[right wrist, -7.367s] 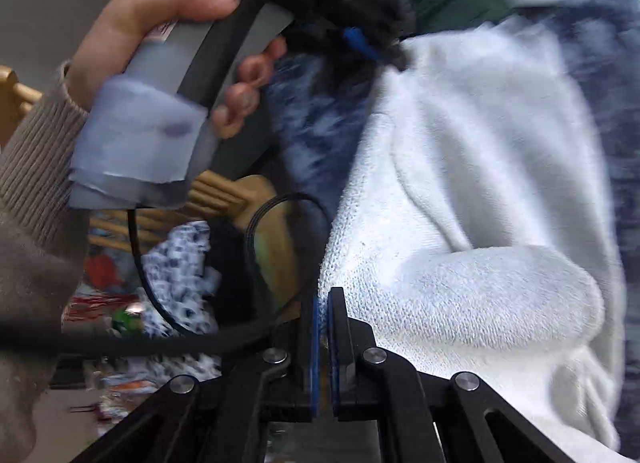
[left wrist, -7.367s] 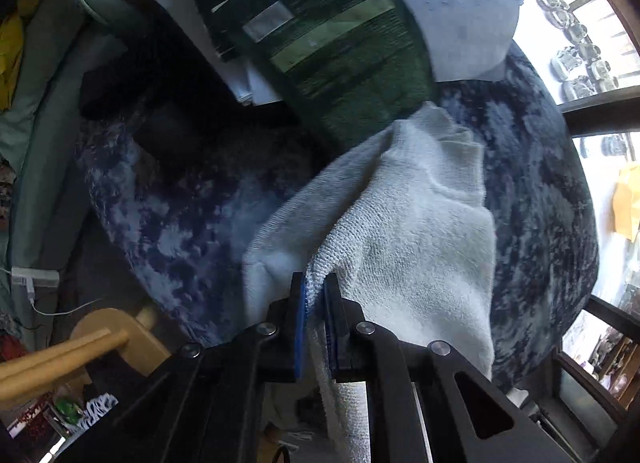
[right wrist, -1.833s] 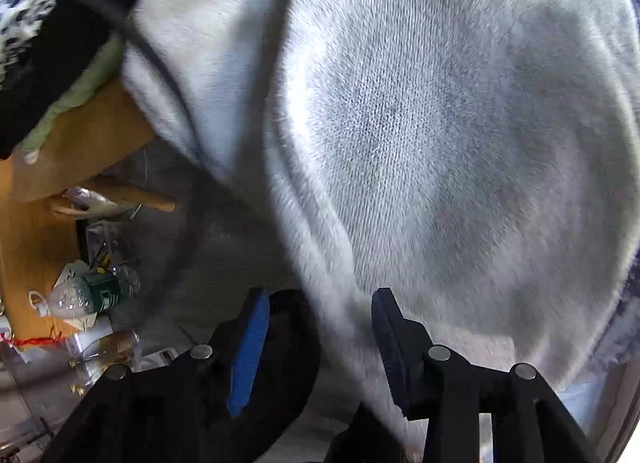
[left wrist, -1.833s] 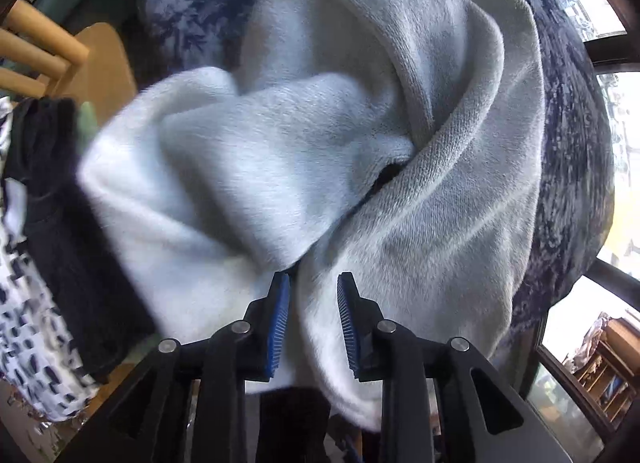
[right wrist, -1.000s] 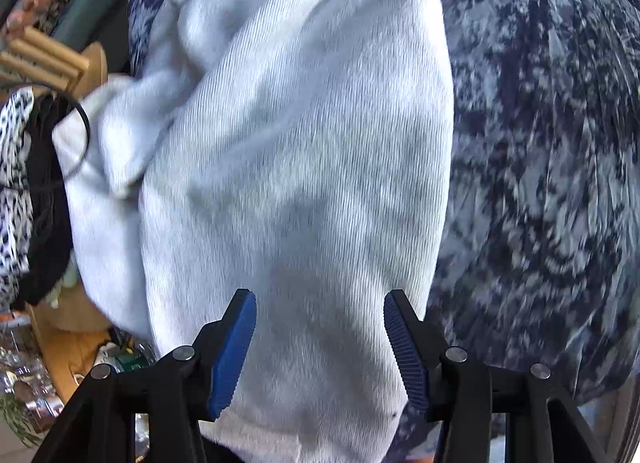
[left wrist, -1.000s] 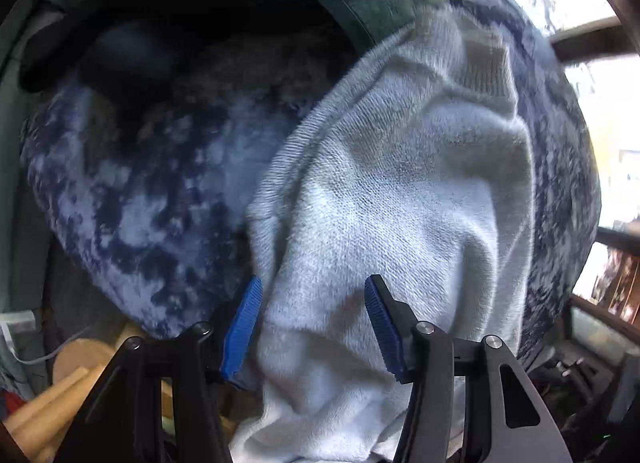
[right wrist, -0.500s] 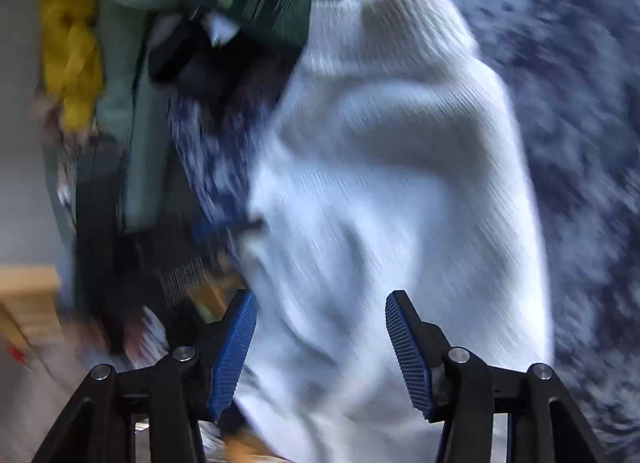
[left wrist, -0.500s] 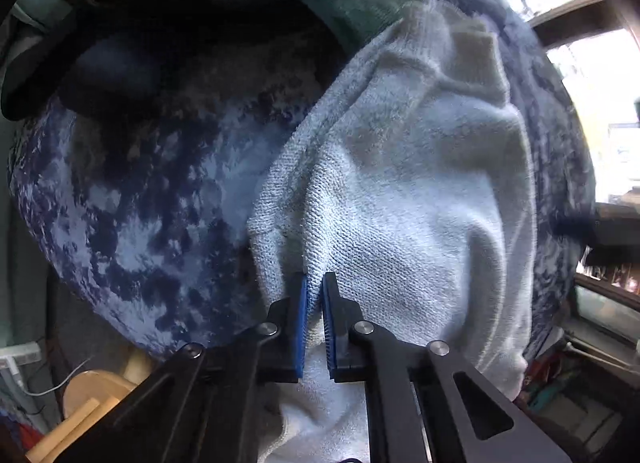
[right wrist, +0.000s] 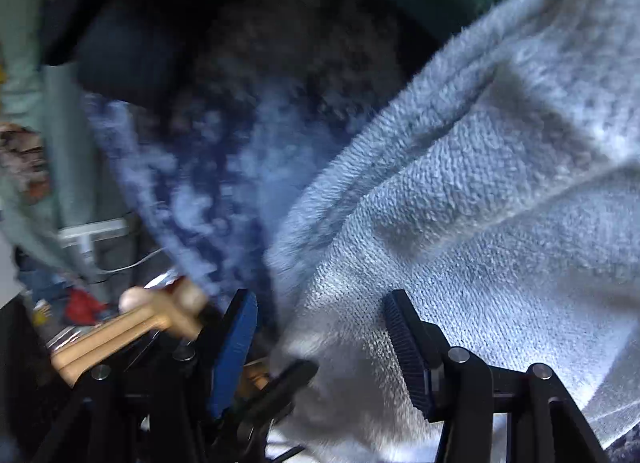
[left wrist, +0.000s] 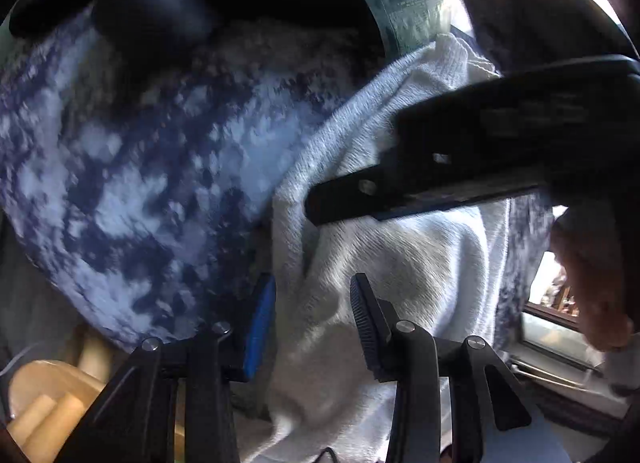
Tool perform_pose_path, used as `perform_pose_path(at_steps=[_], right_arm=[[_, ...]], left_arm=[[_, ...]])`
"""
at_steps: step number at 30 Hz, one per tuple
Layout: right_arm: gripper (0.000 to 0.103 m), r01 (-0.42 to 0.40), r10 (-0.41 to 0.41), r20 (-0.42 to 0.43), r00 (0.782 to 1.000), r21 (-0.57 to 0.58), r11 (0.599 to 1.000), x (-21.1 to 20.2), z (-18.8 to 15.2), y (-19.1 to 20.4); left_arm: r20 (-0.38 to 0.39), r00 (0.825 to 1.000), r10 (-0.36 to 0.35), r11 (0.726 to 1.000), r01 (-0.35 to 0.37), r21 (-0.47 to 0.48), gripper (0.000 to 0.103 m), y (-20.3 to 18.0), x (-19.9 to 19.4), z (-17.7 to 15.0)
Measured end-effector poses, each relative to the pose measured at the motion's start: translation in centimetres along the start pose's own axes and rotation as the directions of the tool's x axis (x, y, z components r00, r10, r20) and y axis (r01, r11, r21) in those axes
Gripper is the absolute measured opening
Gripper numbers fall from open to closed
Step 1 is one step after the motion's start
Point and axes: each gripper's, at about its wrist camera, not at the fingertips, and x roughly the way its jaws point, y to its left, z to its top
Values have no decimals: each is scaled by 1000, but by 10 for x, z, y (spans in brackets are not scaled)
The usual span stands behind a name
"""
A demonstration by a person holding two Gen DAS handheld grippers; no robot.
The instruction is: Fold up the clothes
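Both claws over the pale sweater on the blue mottled cushion

The left claw (left wrist: 312, 319) has just been opening, its jaws apart astride the sweater (left wrist: 404, 263) hem without pinching; the right claw (right wrist: 320, 339), just closing in, stands apart over the same corner. I'd say each should bite a single clean edge before lifting. The cushion (left wrist: 132, 167) lies bare beside the sweater; a wooden chair (right wrist: 132, 327) crowds the near side.

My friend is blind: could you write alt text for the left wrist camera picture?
A pale grey knitted sweater lies on a mottled blue-and-white blanket, its edge between the open blue-padded left gripper. The black right gripper reaches in across the sweater from the right.
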Motion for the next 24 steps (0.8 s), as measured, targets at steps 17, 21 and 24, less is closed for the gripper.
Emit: perform_pose_path(at_steps=[17,21,24], right_arm=[[70,63,-65,13,998,109,992,1,22,21],[53,230,-231,-2,973,58,971,19,25,43],[12,273,-276,48,960,63,960,13,17,38]], left_arm=[[33,994,-104,995,104,-10,15,19,5,-23],[74,994,-85,996,84,14,14,20,-6,-31],[83,996,-35,999,33,25,14,22,-10,-31]])
